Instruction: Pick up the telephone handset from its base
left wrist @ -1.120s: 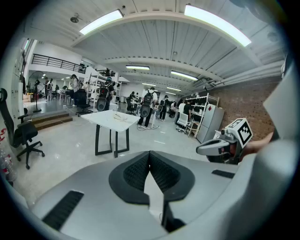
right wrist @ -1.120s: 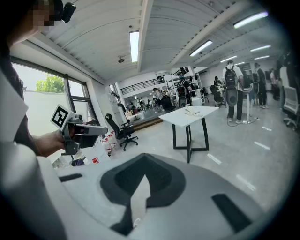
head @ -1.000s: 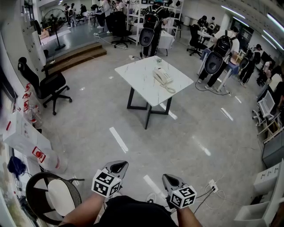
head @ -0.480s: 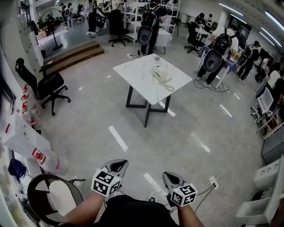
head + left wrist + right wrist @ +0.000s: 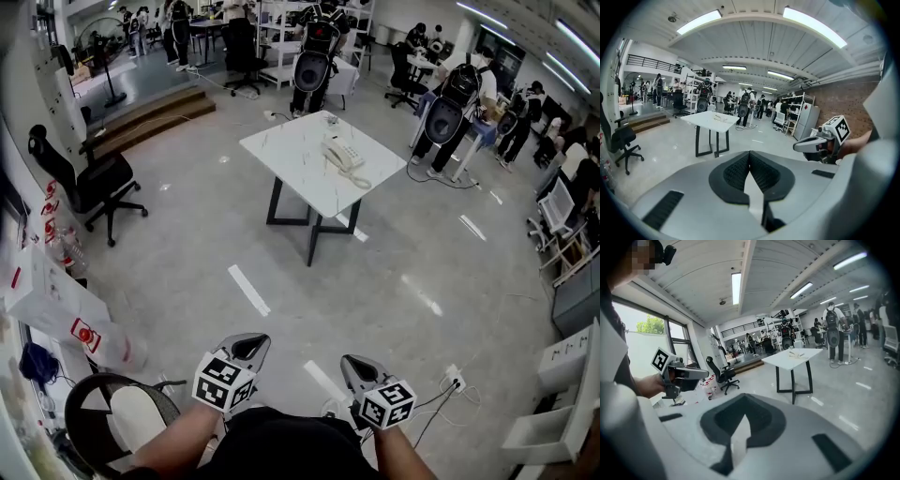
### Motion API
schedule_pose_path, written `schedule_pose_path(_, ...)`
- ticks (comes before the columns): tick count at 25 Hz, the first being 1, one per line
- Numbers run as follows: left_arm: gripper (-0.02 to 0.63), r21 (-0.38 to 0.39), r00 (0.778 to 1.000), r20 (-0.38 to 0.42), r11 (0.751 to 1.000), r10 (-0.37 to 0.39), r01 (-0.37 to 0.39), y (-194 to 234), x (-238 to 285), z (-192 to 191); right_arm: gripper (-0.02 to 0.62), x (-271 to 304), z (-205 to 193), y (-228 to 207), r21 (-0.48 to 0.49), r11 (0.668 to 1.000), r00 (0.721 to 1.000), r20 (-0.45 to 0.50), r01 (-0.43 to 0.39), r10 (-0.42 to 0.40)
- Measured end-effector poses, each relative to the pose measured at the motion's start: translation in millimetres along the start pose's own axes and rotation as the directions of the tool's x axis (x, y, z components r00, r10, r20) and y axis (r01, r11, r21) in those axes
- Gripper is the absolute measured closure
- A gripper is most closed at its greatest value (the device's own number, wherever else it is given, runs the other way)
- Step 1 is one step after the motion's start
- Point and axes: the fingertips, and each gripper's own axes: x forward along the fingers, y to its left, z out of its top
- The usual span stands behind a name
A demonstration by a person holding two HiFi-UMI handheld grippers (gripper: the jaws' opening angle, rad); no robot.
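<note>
The cream telephone [image 5: 342,153], handset lying on its base and coiled cord trailing toward the table edge, sits on a white table [image 5: 291,155] far across the floor. My left gripper [image 5: 250,344] and right gripper [image 5: 355,363] hang low and close to my body, side by side and far short of the table. Both are shut with nothing between the jaws. In the left gripper view the shut left gripper [image 5: 750,153] points toward the table [image 5: 710,119]. In the right gripper view the shut right gripper [image 5: 745,399] also faces the table [image 5: 794,357].
A black office chair [image 5: 89,183] stands at the left by low wooden steps [image 5: 155,112]. A round stool [image 5: 122,422] and a white box [image 5: 66,309] sit near my left side. Cables and a power strip [image 5: 450,382] lie right. People stand behind the table.
The whole view has shifted forward toward the table, which now sits a little higher and more to the left. Both grippers stay shut and side by side.
</note>
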Motion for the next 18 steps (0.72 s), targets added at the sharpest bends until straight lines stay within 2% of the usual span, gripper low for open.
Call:
schedule_pose_path(9,0.601,-0.021,0.999,-0.032,0.999,-0.033,0.033,26,-5,-15,0.594,9,4,15,0.019,0.998,0.998,0.014,0.054,-0.054)
schedule_pose_path(14,0.601,-0.037,0.999,-0.024,0.998,-0.047,0.046,31,19,-7,0.594,20,-6,2,0.06,0.997,0.999,-0.017,0.049,-0.048)
schedule_pose_path(18,0.601,-0.051,0.999,-0.027,0.998,-0.036,0.034,42,41,0,0.594,43,5,-20,0.065,0.997,0.999,-0.022,0.033,-0.032)
